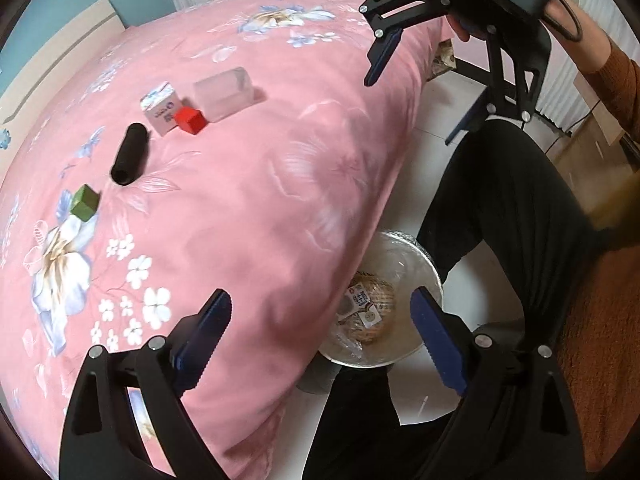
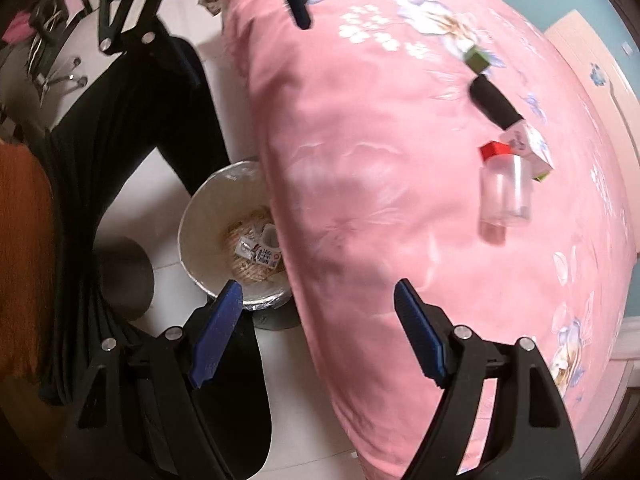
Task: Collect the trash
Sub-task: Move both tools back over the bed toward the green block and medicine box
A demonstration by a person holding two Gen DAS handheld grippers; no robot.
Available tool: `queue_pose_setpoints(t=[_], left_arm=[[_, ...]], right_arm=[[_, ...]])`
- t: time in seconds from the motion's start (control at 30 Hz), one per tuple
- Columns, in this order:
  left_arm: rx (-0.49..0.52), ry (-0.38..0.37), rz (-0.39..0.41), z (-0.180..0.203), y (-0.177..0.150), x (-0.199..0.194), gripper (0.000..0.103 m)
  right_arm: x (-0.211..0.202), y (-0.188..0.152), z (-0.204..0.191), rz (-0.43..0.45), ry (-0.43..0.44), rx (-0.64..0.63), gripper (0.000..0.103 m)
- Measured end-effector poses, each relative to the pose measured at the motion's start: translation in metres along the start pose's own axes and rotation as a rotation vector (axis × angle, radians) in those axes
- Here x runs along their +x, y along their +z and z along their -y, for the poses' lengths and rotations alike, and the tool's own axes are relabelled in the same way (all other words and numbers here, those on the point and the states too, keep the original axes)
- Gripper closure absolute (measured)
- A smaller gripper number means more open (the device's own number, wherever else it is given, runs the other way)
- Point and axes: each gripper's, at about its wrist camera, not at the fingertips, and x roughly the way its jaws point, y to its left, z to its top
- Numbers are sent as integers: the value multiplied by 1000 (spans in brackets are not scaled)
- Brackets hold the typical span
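On the pink floral bed (image 1: 248, 184) lie a small carton (image 1: 162, 110), a red cube (image 1: 191, 119), a clear plastic bottle (image 1: 222, 92), a black cylinder (image 1: 129, 155) and a green cube (image 1: 84, 202). A lined trash bin (image 1: 424, 264) with wrappers inside stands on the floor by the bed edge. My left gripper (image 1: 322, 314) is open and empty, over the bed edge and the bin. My right gripper (image 2: 318, 300) is open and empty, over the bed edge beside the bin (image 2: 204, 216). The right wrist view also shows the bottle (image 2: 506, 190), red cube (image 2: 494, 150), carton (image 2: 532, 144), cylinder (image 2: 494, 102) and green cube (image 2: 477, 59).
The person's black-trousered legs (image 1: 500, 200) stand next to the bin on the white tiled floor (image 2: 168, 176). A wooden headboard (image 1: 52, 52) and a blue wall lie beyond the bed. Furniture legs and cables show at the room's far side.
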Motion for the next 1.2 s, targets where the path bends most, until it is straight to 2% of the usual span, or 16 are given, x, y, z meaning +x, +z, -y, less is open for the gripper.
queue_pose_setpoints(t=[0.57,0.83,1.2], left_arm=[[-83,1,35,-44,-3,-23,10],[-126,53,65,-75,1,-33,9],[-187,116,81,-119,13,-34,9]], right_arm=[[-46,-2,60,39,-12,92,26],[-61,5,79,40,-56,79,26],[-51,14,106,-9,-100,55,26]])
